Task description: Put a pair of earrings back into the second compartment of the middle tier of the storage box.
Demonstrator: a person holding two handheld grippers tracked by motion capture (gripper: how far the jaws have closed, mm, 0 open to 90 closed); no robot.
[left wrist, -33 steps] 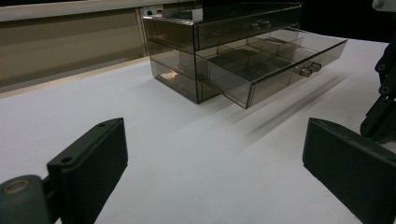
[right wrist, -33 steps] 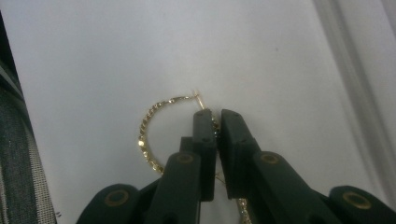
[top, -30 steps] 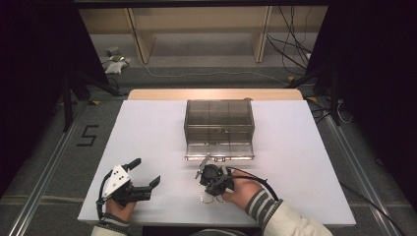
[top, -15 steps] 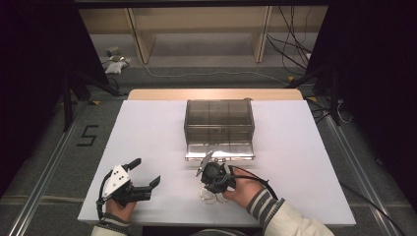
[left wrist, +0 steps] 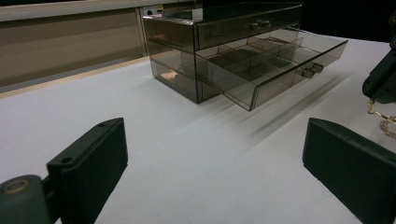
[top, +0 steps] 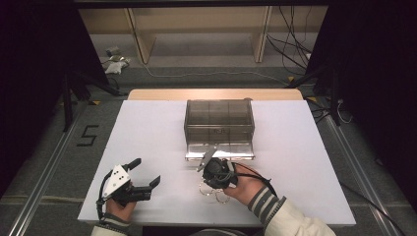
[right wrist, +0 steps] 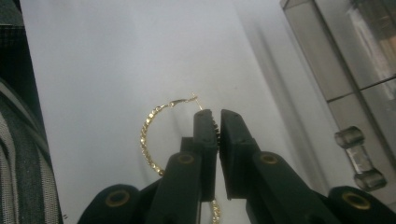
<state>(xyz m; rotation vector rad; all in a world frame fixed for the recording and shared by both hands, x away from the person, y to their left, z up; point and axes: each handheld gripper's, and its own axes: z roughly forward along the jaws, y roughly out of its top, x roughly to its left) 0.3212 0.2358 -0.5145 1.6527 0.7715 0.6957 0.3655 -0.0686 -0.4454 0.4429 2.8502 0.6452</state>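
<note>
r gripper point(right wrist: 217, 116) is pinching gold hoop point(right wrist: 148, 135) by open drawer point(left wrist: 280, 65); l gripper point(left wrist: 212, 154) is resting w/ jaws wide, empty.

We saw a gold hoop earring point(right wrist: 148, 135), its band studded with small beads, pinched by its rim between the nearly closed right tongs point(right wrist: 216, 122). Its clasp end stood open at the top. The hoop hung just above the white table point(top: 147, 132), close before the smoky plastic drawer box point(top: 219, 120), whose lower drawer point(left wrist: 271, 70) stood pulled out.
</note>
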